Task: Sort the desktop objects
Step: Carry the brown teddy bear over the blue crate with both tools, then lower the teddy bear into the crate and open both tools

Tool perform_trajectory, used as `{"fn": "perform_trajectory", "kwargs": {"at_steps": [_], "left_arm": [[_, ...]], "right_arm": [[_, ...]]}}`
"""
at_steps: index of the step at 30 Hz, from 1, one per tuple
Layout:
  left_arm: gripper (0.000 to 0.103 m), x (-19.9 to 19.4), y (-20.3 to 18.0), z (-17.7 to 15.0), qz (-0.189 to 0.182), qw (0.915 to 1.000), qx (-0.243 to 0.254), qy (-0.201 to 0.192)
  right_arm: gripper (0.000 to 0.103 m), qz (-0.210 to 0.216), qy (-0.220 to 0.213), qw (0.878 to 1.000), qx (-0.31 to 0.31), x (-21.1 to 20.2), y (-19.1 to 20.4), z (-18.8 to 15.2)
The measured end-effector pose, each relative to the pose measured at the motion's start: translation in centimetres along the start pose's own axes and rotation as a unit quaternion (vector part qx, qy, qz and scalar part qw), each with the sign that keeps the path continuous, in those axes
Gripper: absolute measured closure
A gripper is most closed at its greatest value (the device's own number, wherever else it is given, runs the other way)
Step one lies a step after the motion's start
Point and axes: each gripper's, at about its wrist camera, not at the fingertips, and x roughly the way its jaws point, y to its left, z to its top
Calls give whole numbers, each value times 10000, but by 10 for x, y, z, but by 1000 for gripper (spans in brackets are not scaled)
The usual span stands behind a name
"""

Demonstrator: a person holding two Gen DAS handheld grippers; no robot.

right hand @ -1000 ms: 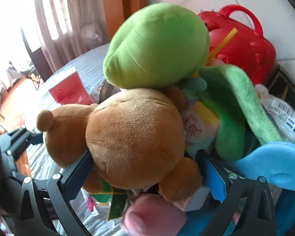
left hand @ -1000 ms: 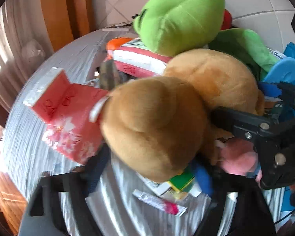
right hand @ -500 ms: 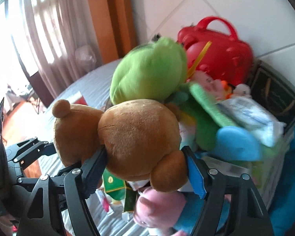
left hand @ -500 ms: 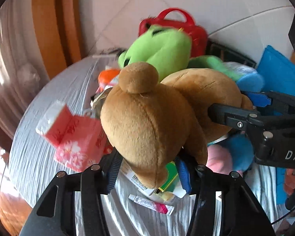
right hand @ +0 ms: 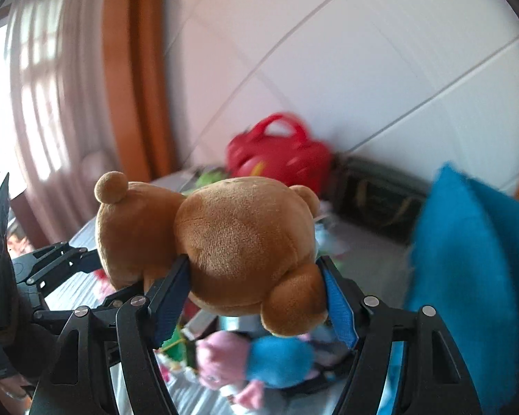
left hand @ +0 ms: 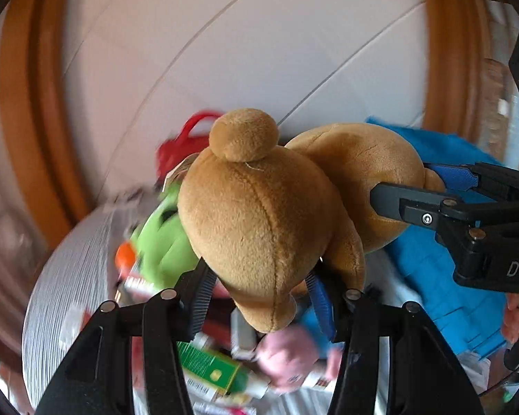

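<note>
A brown teddy bear [left hand: 259, 214] hangs in the air above the cluttered table, held by both grippers. My left gripper [left hand: 259, 276] is shut on its head, the pads pressing into the plush from both sides. My right gripper [right hand: 254, 264] has its jaws closing on the bear's body [right hand: 238, 228], with the blue pads digging into the flanks. In the left wrist view the right gripper [left hand: 404, 181] comes in from the right. In the right wrist view the left gripper [right hand: 110, 275] shows at the left, behind the head.
Below the bear lie a green plush frog [left hand: 162, 242], a pink and blue plush [right hand: 259, 363] and a green box [left hand: 207, 370] on the grey table [left hand: 69, 276]. A red case [right hand: 280, 152] and a dark box [right hand: 373, 200] stand by the wall, a blue cushion [right hand: 474, 269] at right.
Both grippers have risen with the bear, lifting it off the pile of toys. The right jaws have closed in on the body. Both views now tilt up toward the wall.
</note>
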Motion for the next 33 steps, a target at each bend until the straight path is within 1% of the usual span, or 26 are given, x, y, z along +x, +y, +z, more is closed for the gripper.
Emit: {"fn": "perform_trajectory", "kwargs": {"at_steps": [4, 6, 7, 8, 10, 12, 13, 14, 17, 19, 22, 25, 27, 28, 29, 30, 31, 32, 33], "left_arm": [[53, -14, -41, 36, -485, 9969, 424, -461], [53, -22, -71, 56, -777, 9923, 673, -693], [53, -24, -84, 63, -898, 9901, 758, -766], [53, -26, -104, 73, -1099, 9863, 888, -848], [53, -26, -135, 85, -1338, 9808, 1070, -935], [53, -19, -175, 100, -1589, 9741, 1297, -947], [53, -15, -187, 105, -1661, 9723, 1359, -924], [53, -8, -208, 112, -1781, 9694, 1456, -856], [53, 16, -244, 125, -1955, 9653, 1605, -648], [53, 33, -269, 136, -2008, 9645, 1660, -438], [53, 63, -309, 147, -1979, 9641, 1769, -79], [53, 87, -331, 154, -1889, 9654, 1787, 224], [53, 102, -343, 157, -1793, 9664, 1806, 376], [53, 108, -348, 158, -1722, 9671, 1821, 425], [53, 115, -354, 160, -1638, 9681, 1844, 433], [53, 119, -357, 163, -1596, 9686, 1855, 437], [53, 122, -359, 166, -1582, 9688, 1849, 473], [53, 126, -363, 168, -1586, 9687, 1830, 552], [53, 125, -368, 165, -1575, 9688, 1827, 571]], "right_arm": [[33, -632, -472, 9965, 272, -62, -31, 12], [33, -919, -628, 9930, 397, -87, -48, 15], [33, -1092, -716, 9903, 465, -103, -58, 16], [33, -1287, -789, 9871, 534, -119, -69, 16], [33, -1617, -867, 9808, 662, -144, -90, 16], [33, -1970, -852, 9733, 809, -168, -118, 15], [33, -2102, -818, 9704, 864, -175, -131, 14], [33, -2205, -779, 9679, 916, -181, -143, 13], [33, -2418, -596, 9617, 1148, -191, -189, 10], [33, -2463, -438, 9592, 1313, -190, -221, 9], [33, -2478, -219, 9569, 1500, -183, -261, 4], [33, -2505, -2, 9547, 1605, -173, -296, -5], [35, -2458, 114, 9541, 1707, -165, -317, -11], [37, -2443, 139, 9540, 1732, -167, -322, -14], [45, -2395, 190, 9542, 1781, -163, -332, -15], [59, -2301, 227, 9559, 1812, -160, -337, -15], [60, -2187, 272, 9576, 1857, -156, -343, -16], [60, -2175, 356, 9567, 1899, -150, -350, -17], [60, -2223, 412, 9555, 1894, -146, -354, -19]]}}
